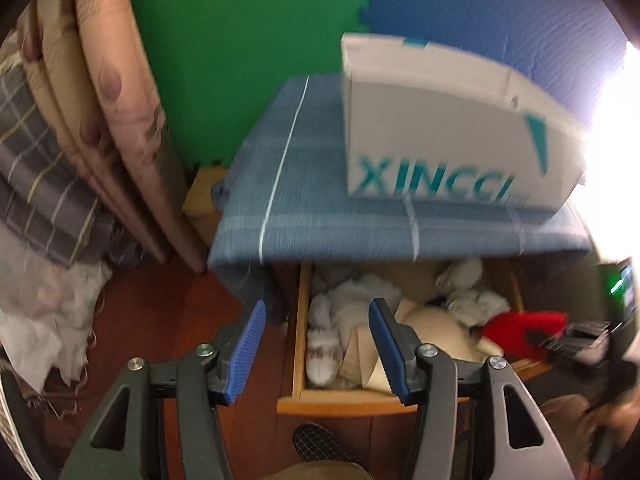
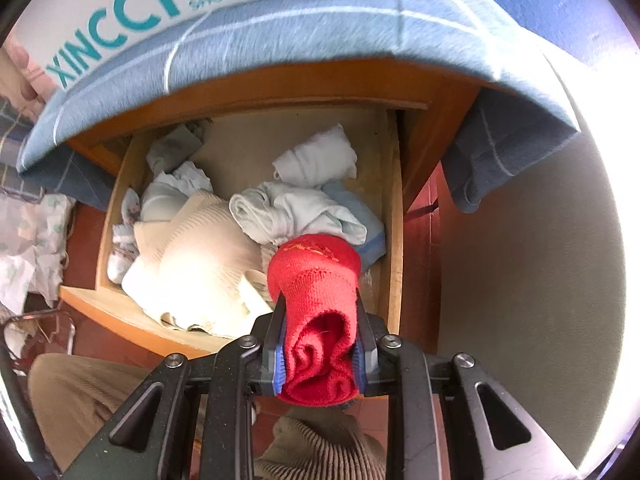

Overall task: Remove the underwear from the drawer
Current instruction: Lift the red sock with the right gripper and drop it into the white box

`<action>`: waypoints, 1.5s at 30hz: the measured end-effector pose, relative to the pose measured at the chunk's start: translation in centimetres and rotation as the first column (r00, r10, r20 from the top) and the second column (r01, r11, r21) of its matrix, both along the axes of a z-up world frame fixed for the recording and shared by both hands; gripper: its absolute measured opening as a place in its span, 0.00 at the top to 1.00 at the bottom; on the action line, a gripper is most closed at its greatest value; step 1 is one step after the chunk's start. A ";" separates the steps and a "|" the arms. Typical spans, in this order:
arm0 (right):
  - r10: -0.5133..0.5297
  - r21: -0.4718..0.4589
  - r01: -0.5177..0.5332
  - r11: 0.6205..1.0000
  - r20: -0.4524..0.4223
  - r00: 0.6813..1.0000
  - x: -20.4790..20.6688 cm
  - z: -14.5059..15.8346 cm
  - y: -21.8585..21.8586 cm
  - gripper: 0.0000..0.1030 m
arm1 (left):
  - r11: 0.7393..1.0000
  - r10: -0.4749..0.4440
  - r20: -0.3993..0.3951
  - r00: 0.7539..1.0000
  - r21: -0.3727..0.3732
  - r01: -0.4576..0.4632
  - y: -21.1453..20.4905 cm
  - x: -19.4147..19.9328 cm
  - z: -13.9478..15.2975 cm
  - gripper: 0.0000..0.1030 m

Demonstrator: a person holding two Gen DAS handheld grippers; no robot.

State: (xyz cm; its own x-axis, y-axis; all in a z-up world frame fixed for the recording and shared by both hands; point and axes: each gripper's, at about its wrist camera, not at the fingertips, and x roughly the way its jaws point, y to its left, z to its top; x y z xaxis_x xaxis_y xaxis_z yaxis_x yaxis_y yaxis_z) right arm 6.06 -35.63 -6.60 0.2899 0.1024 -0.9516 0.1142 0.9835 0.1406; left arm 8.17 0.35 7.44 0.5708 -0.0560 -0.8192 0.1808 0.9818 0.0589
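The wooden drawer point(image 1: 340, 402) point(image 2: 120, 308) stands pulled out, holding several white and pale rolled garments point(image 2: 296, 208) and a cream ribbed piece point(image 2: 200, 256) point(image 1: 432, 320). My right gripper point(image 2: 318, 300) is shut on a red knitted roll point(image 2: 316, 280), held above the drawer's front right part. The left wrist view shows that red roll point(image 1: 524, 326) at the right, blurred. My left gripper point(image 1: 318, 308) hangs open over the drawer's left side and front edge, its blue pads point(image 1: 250, 344) with nothing between them.
A white XINCCI shoe box point(image 1: 440, 128) point(image 2: 120, 12) sits on a blue plaid cloth point(image 1: 304, 184) point(image 2: 320, 28) covering the cabinet top. Folded cushions point(image 1: 116, 120) and bedding lean at the left. Green and blue foam mats point(image 1: 240, 40) line the wall. A person's knee in tan trousers point(image 2: 80, 392) is below.
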 end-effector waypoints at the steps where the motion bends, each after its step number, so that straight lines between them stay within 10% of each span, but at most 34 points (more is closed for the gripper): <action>1: -0.003 -0.001 0.003 1.000 0.005 1.000 -0.1 0.4 -0.1 0.78 | 1.000 0.008 -0.013 1.000 0.009 -0.008 0.1 -0.3 -1.3 0.46; 21: 0.021 -0.004 -0.021 1.000 0.064 0.998 -1.2 7.5 0.9 0.79 | 0.997 0.067 -0.042 0.997 -0.031 -0.068 1.6 -2.3 -8.8 0.46; 39: 0.065 -0.001 -0.069 0.998 0.350 0.935 0.3 27.0 2.0 0.79 | 0.997 0.065 -0.061 0.996 -0.043 -0.068 1.6 -2.2 -9.0 0.46; 45: 0.034 -0.043 -0.018 0.999 0.389 0.920 4.9 29.3 1.8 0.79 | 0.995 0.073 -0.064 0.995 -0.061 -0.077 1.8 -2.2 -9.0 0.46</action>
State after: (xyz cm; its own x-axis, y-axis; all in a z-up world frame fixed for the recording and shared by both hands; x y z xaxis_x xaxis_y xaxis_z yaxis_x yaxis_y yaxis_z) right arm 10.95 -33.84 22.69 0.6364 0.0811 -0.7671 0.0321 0.9908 0.1314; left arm 5.92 2.11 -1.55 0.5240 -0.0680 -0.8490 0.1082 0.9940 -0.0128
